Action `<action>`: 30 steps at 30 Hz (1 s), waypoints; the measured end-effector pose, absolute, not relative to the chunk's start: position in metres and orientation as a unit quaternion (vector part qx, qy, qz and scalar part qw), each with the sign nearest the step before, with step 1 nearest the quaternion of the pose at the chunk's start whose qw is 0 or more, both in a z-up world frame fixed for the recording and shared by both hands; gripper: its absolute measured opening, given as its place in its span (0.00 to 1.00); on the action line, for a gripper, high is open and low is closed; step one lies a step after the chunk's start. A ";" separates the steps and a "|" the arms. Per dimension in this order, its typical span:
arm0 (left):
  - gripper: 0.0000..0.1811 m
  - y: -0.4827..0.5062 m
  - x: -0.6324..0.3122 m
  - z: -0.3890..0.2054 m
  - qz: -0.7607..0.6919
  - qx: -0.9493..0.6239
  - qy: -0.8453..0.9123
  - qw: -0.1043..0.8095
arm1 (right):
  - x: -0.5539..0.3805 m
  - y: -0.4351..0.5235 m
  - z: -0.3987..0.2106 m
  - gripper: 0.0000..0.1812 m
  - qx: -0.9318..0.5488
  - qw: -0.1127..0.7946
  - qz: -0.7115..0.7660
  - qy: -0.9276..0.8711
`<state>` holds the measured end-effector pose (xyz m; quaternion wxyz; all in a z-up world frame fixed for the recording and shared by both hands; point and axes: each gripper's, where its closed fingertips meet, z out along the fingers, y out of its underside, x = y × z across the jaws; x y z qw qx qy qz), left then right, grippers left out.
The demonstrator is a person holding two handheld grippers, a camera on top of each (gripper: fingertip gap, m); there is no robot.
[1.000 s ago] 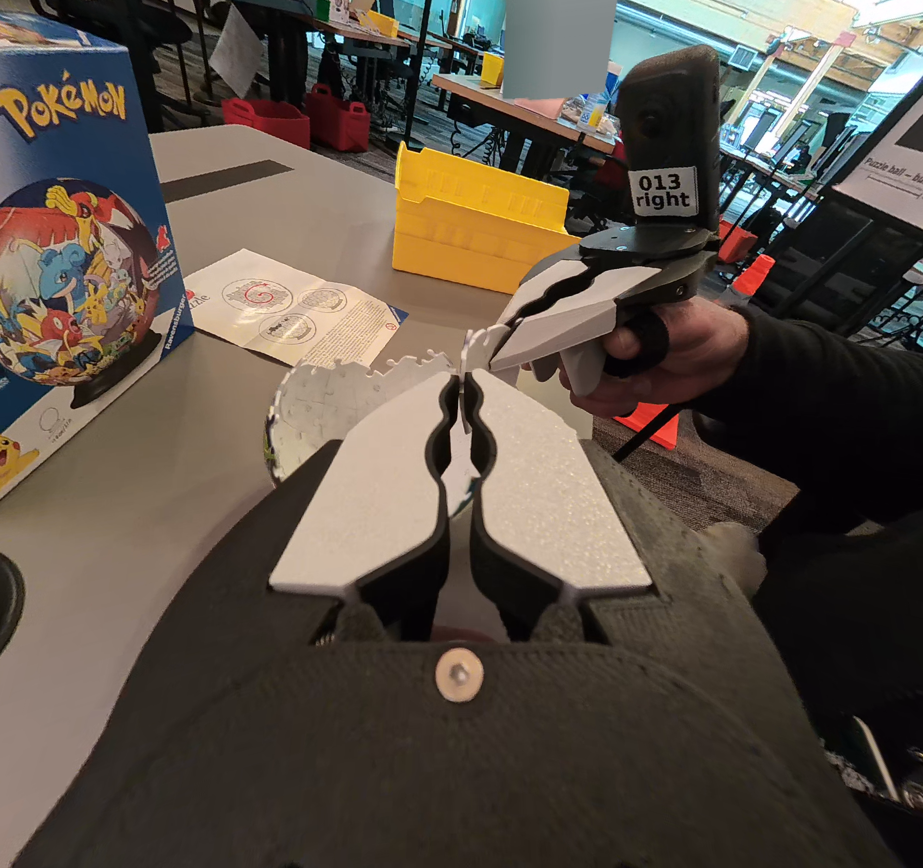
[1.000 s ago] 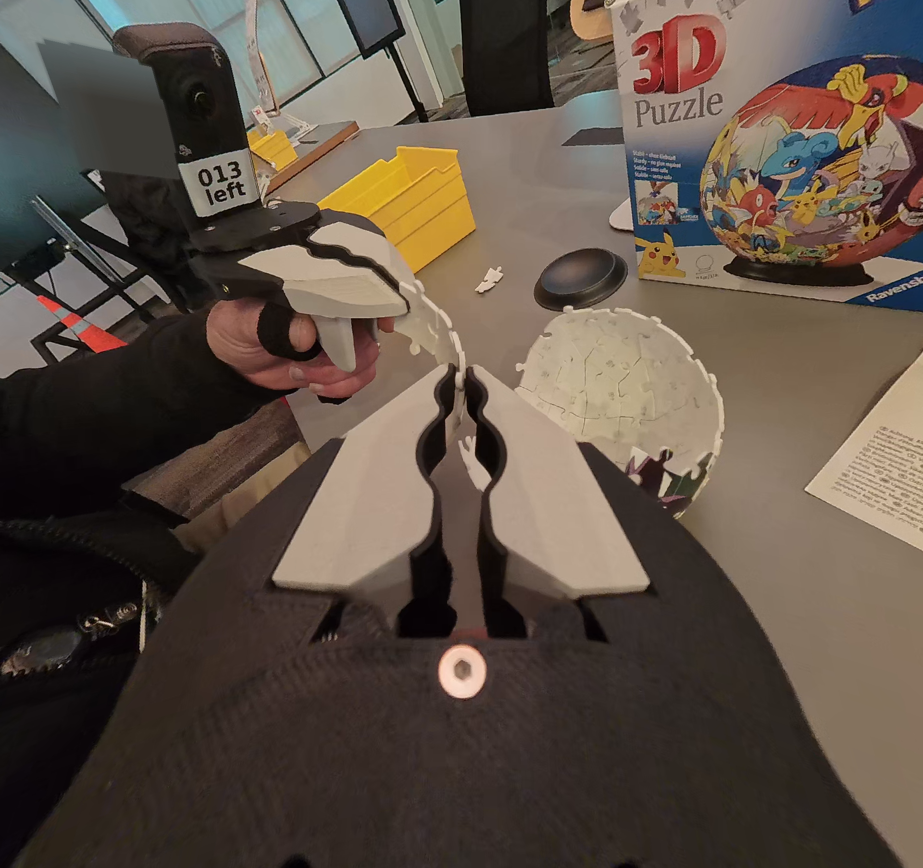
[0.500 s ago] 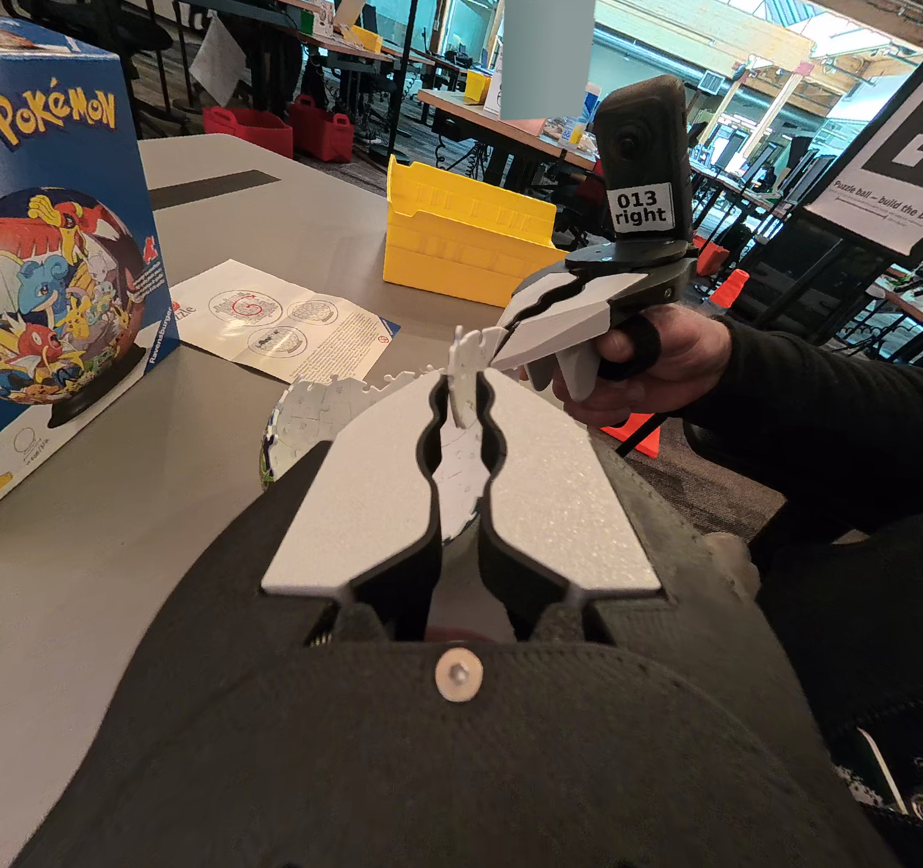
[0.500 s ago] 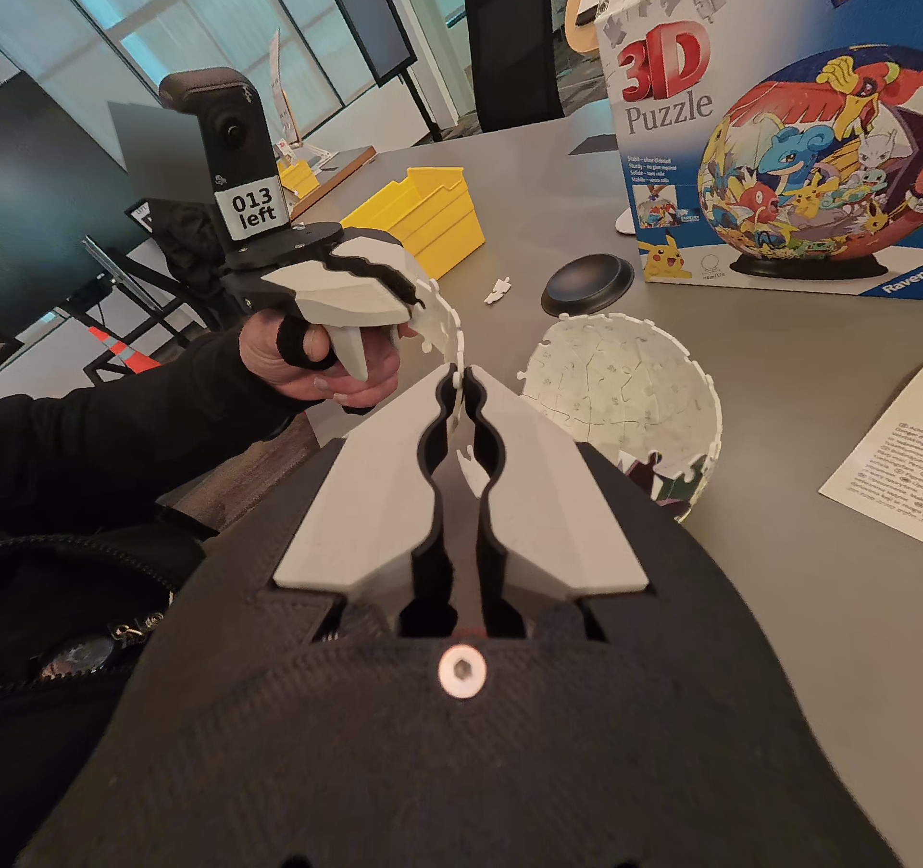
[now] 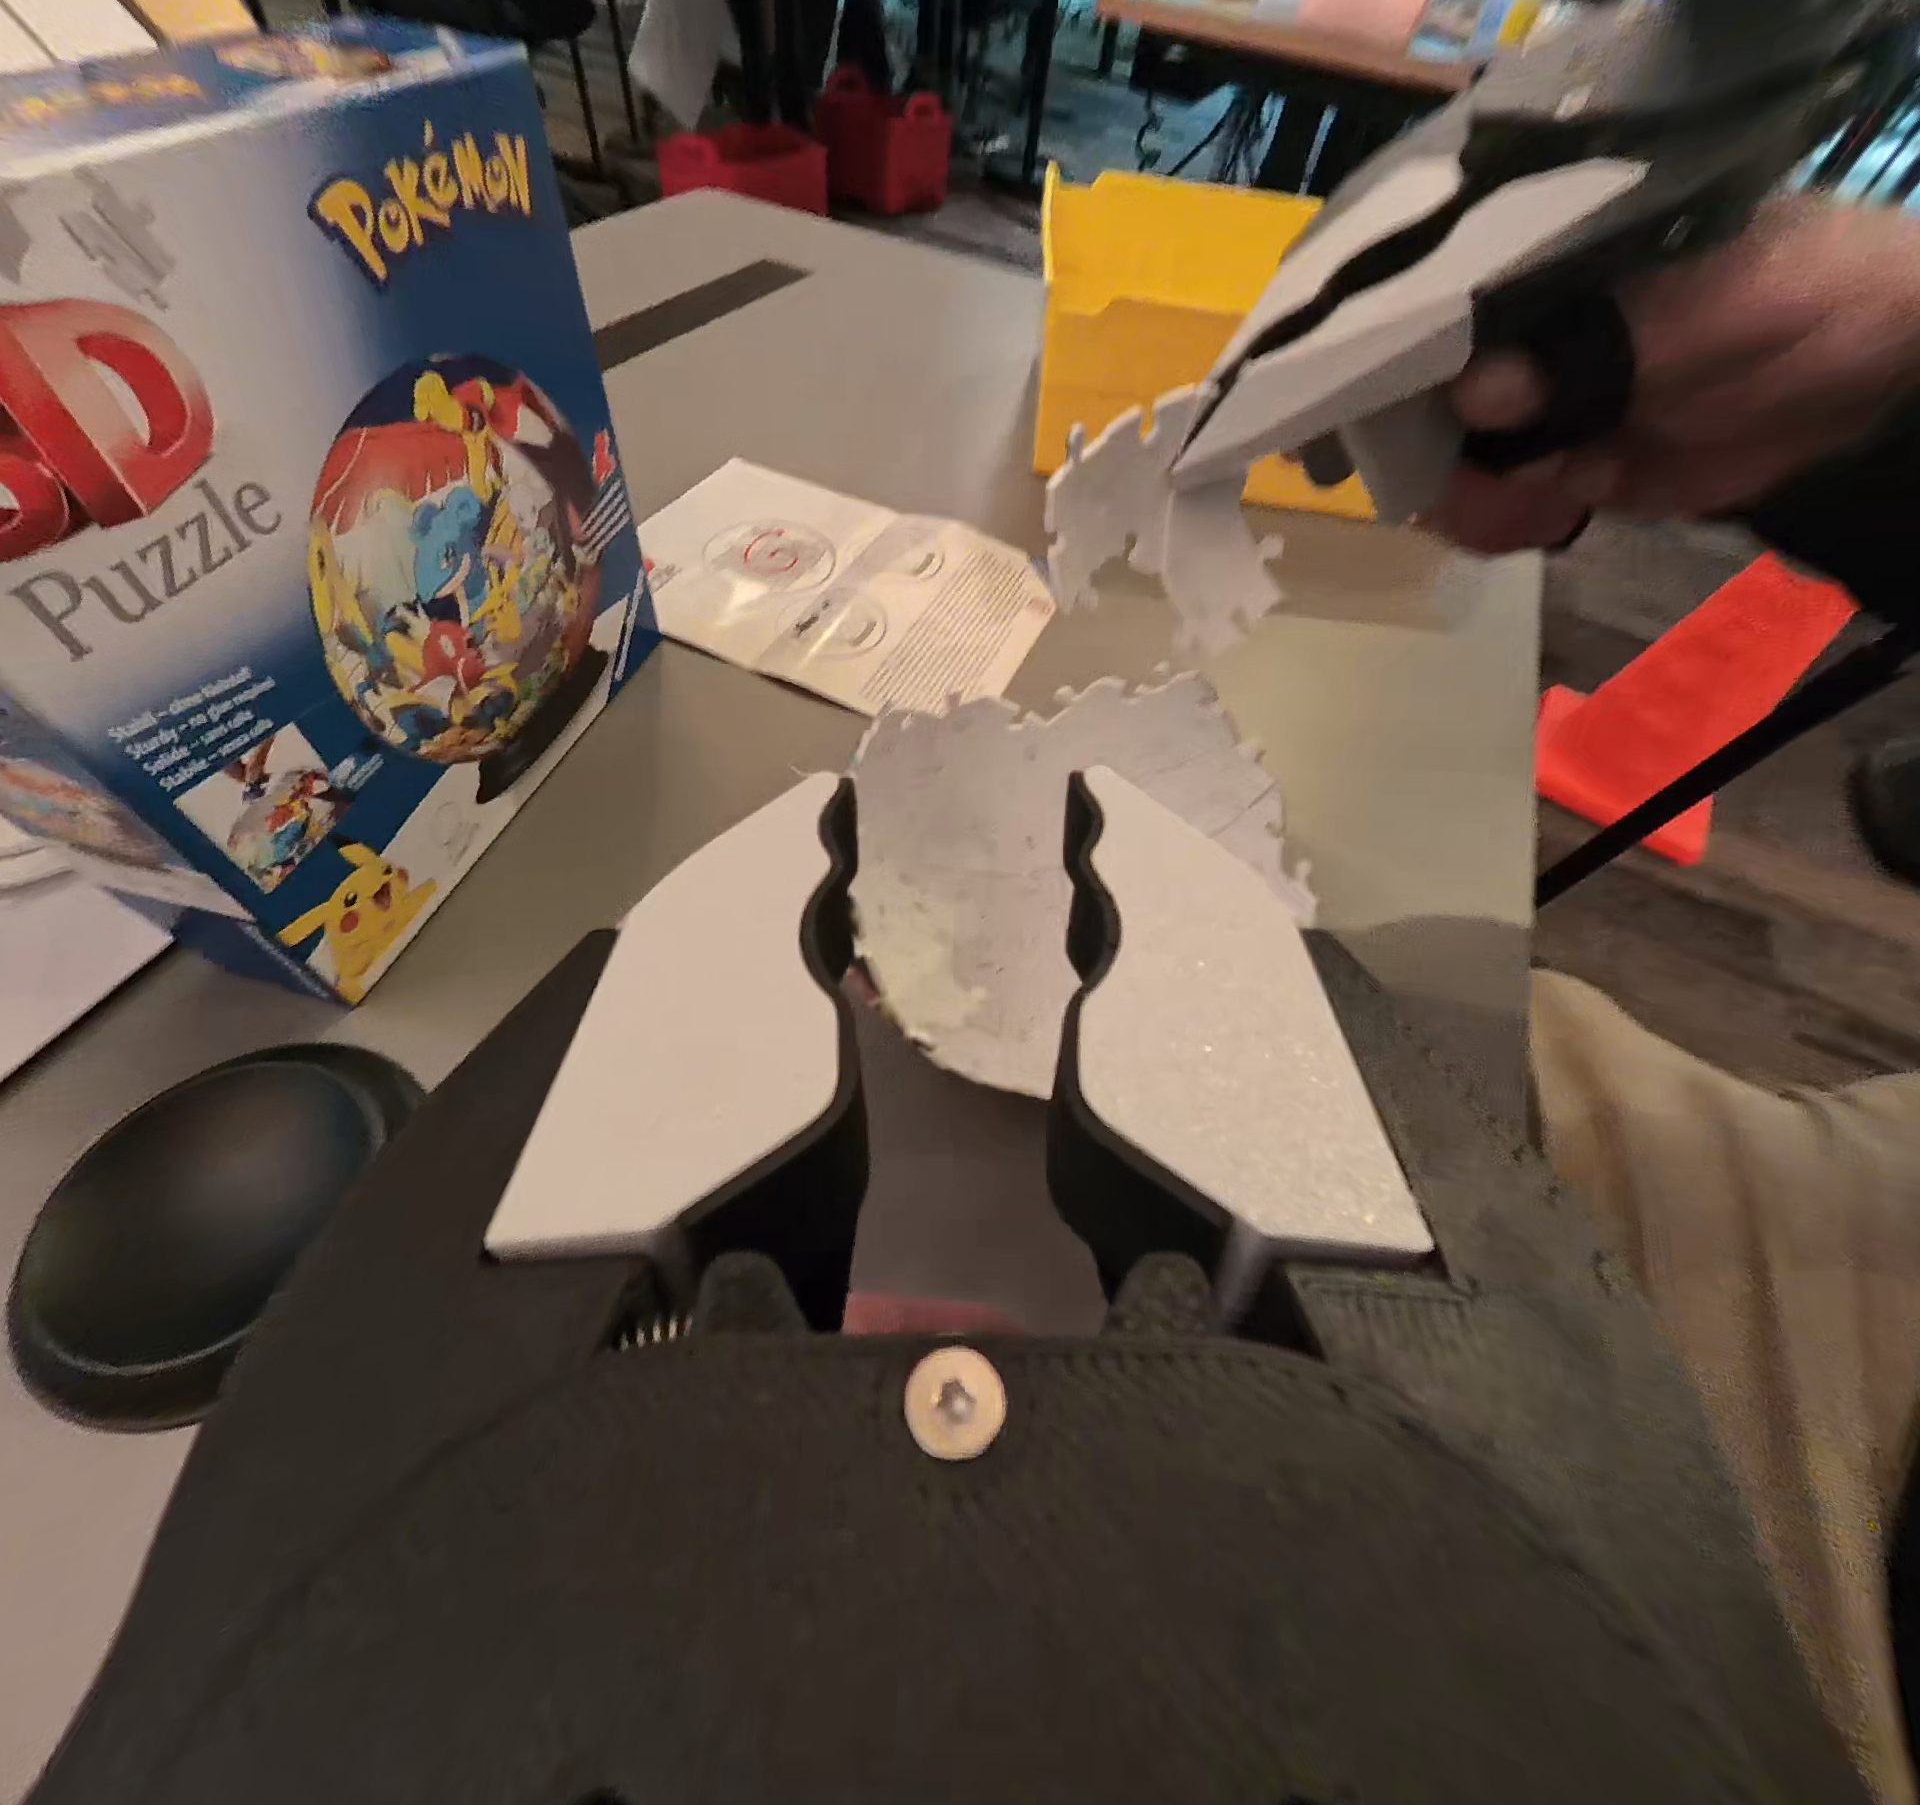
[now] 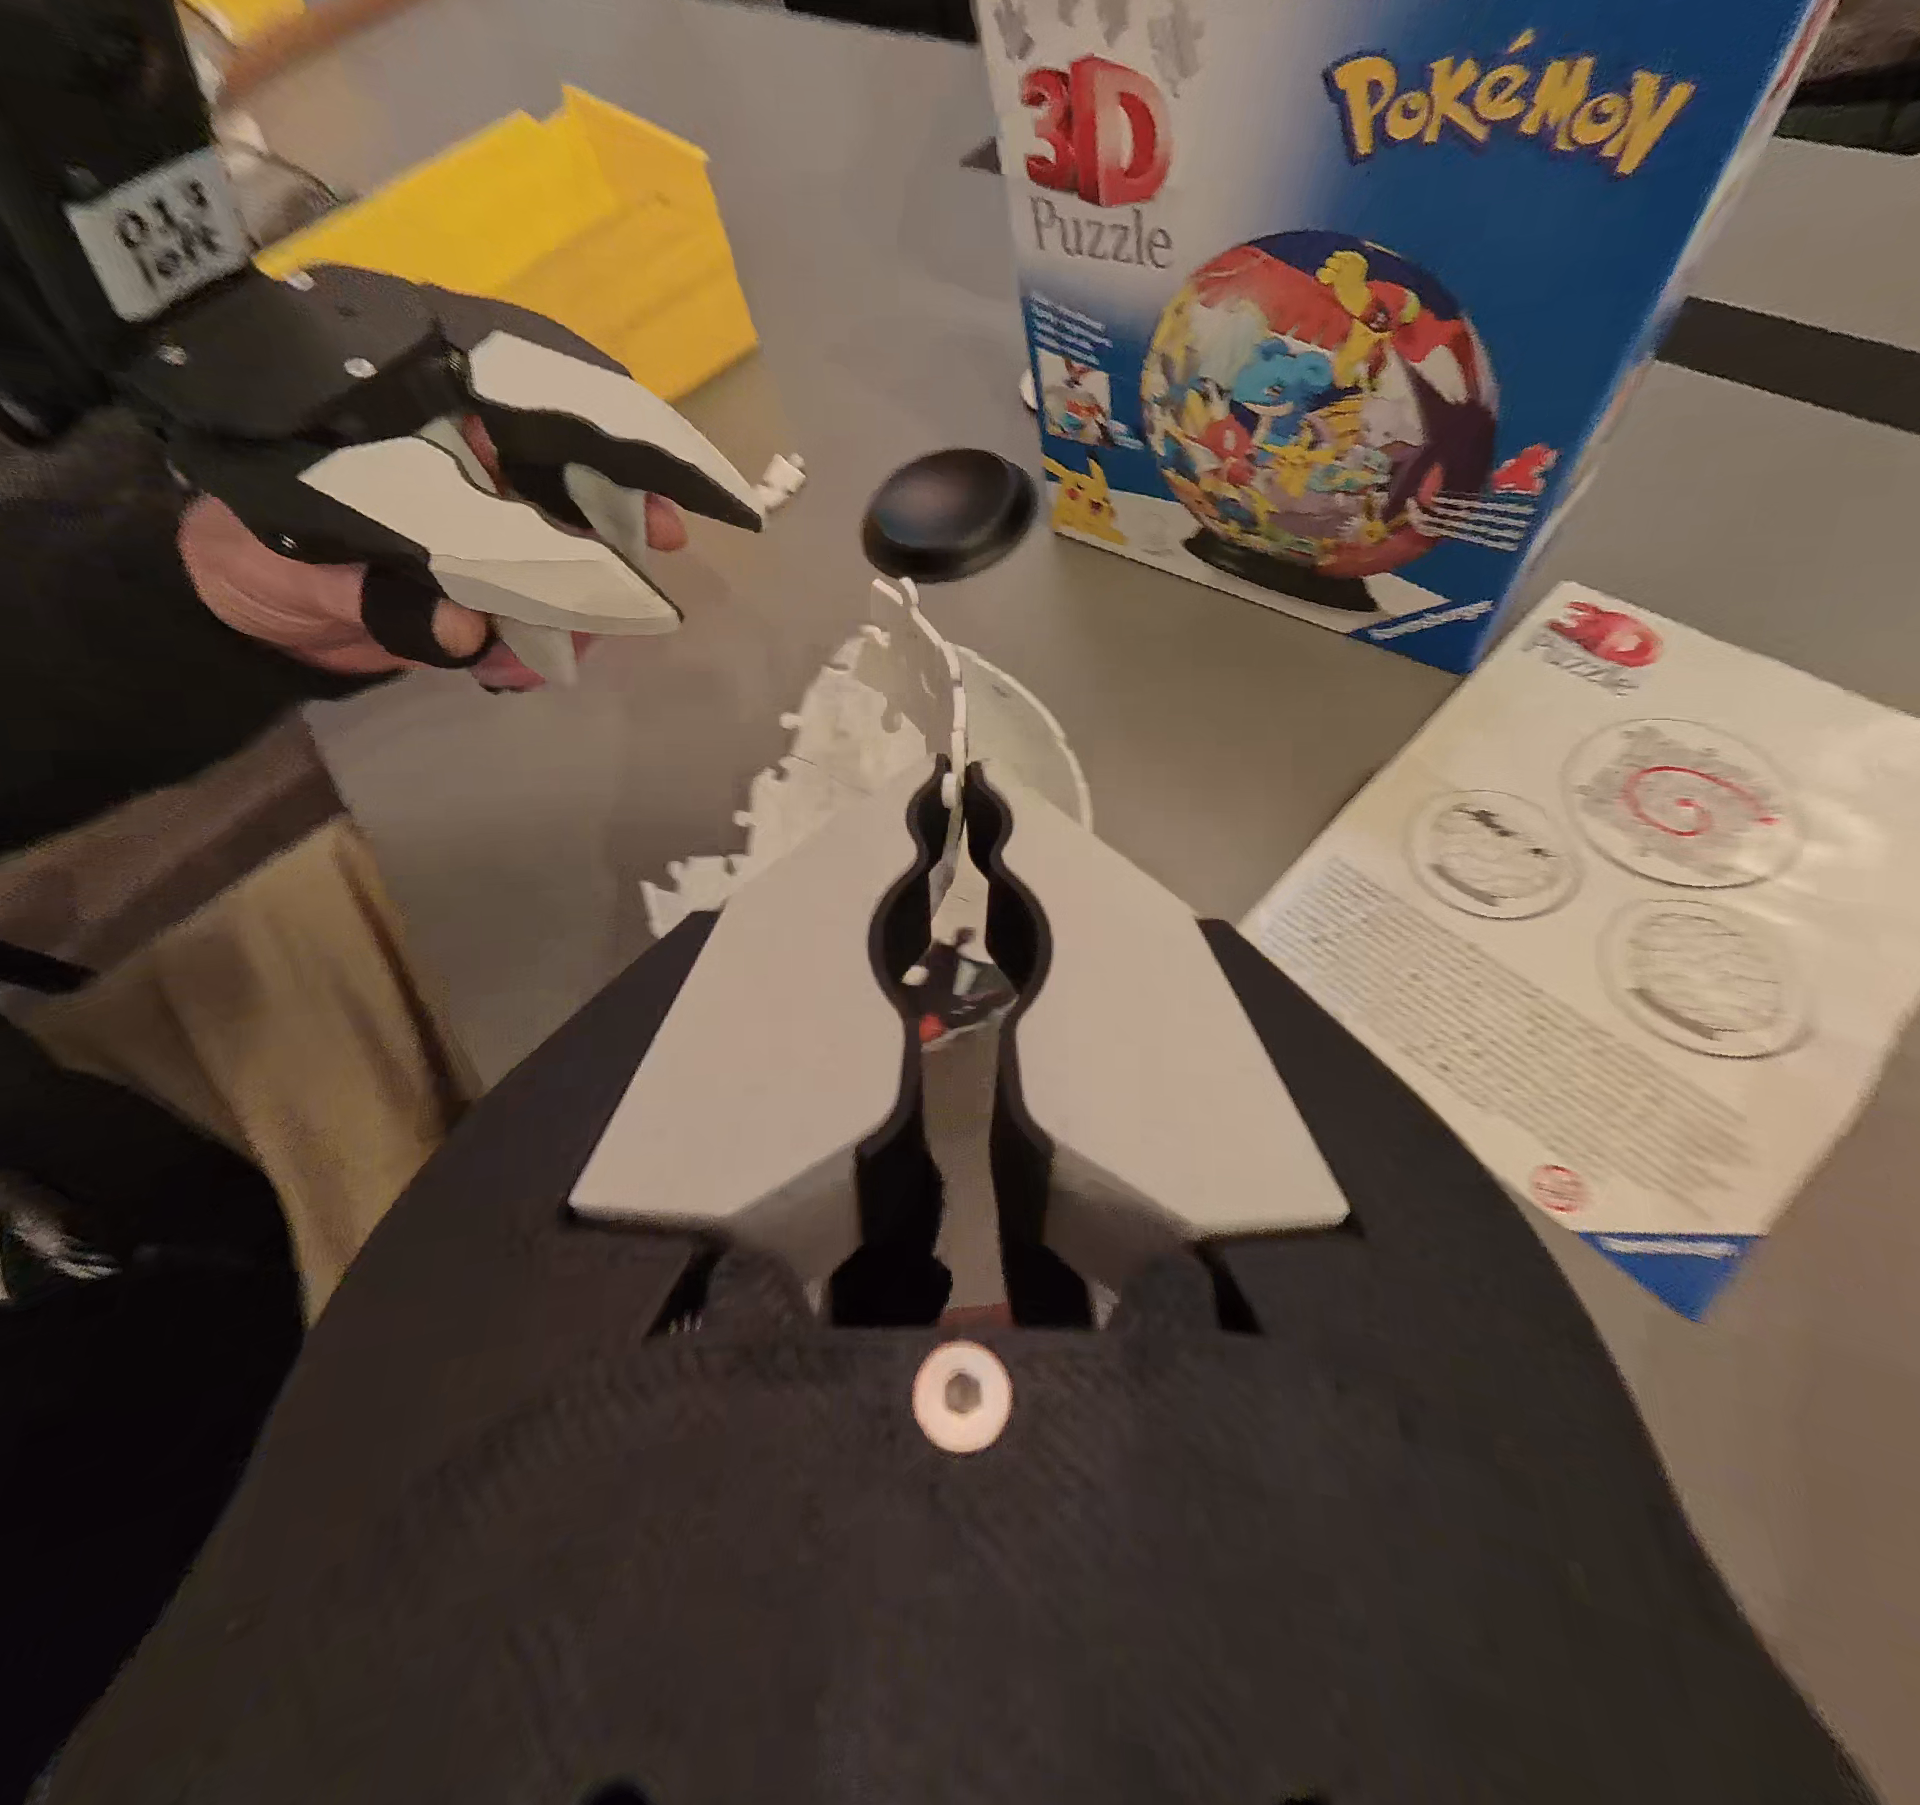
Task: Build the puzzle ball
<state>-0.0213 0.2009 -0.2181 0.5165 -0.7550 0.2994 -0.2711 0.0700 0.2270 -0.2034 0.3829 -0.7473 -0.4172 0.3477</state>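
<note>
My right gripper [image 6: 956, 781] is shut on a white curved section of joined puzzle pieces [image 6: 925, 675], held edge-up in the air. It hangs just above the half-built puzzle ball shell [image 6: 821, 779], which lies open side up on the grey table [image 6: 1195, 695]. In the left wrist view the right gripper [image 5: 1195, 446] holds that section [image 5: 1132, 519] over the shell [image 5: 1143, 768]. My left gripper [image 5: 961, 787] is open and empty, with the shell showing beyond its fingers. In the right wrist view the left gripper [image 6: 717, 569] is in the air to the left of the section.
The puzzle box [image 5: 312, 456] stands at the left, with a black round stand [image 5: 177, 1225] in front of it. An instruction sheet [image 5: 842, 581] lies behind the shell. A yellow bin [image 5: 1143, 301] sits at the far edge. A loose piece [image 6: 784, 477] lies near the stand. The left gripper's tips are roughly 10 centimeters from the right gripper's.
Both grippers held the puzzle section. My left gripper has opened, let go and drawn back to the left. My right gripper keeps the section and has carried it over the shell.
</note>
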 end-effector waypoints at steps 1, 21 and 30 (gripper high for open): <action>0.21 0.204 -0.021 -0.225 -0.257 -0.762 0.306 0.509 | 0.072 0.232 -0.205 0.00 -0.749 0.382 0.328 -0.431; 0.09 0.243 -0.011 -0.273 -0.156 -0.798 0.364 0.454 | 0.064 0.264 -0.224 0.01 -0.725 0.313 0.143 -0.596; 0.03 0.250 -0.003 -0.273 -0.152 -0.798 0.388 0.435 | 0.061 0.266 -0.228 0.01 -0.711 0.284 0.094 -0.637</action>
